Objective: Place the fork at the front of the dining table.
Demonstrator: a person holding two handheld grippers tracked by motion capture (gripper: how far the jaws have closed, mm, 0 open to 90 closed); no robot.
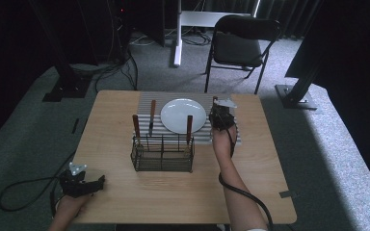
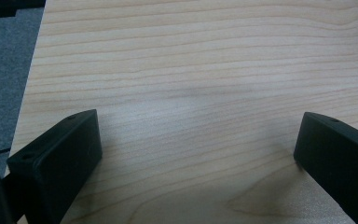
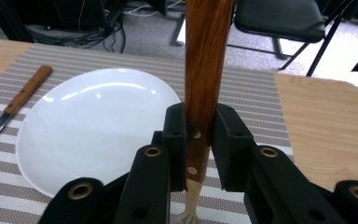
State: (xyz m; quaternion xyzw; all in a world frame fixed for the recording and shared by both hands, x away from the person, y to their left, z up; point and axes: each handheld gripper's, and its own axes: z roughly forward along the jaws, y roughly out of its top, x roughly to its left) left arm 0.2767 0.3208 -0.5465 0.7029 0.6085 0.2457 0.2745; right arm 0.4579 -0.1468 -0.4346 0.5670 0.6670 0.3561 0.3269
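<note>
A white plate (image 1: 183, 115) (image 3: 98, 126) lies on a striped placemat (image 1: 145, 100) (image 3: 261, 93). Left of it on the mat rests a wooden-handled knife (image 1: 151, 115) (image 3: 23, 95). My right gripper (image 1: 221, 116) (image 3: 200, 135) hovers at the plate's right edge, shut on a wooden-handled fork (image 3: 207, 60) held upright, tines down just above the mat. Nearer the person, a wire caddy (image 1: 162, 154) holds two more wooden-handled utensils (image 1: 136, 126) (image 1: 189, 127). My left gripper (image 1: 84, 183) (image 2: 196, 140) rests low over bare wood at the table's front left, open with nothing between its jaws.
The wooden table (image 1: 250, 173) has bare surface in front of and to both sides of the caddy. A black folding chair (image 1: 241, 43) stands beyond the far edge. Cables trail from both grippers over the near edge.
</note>
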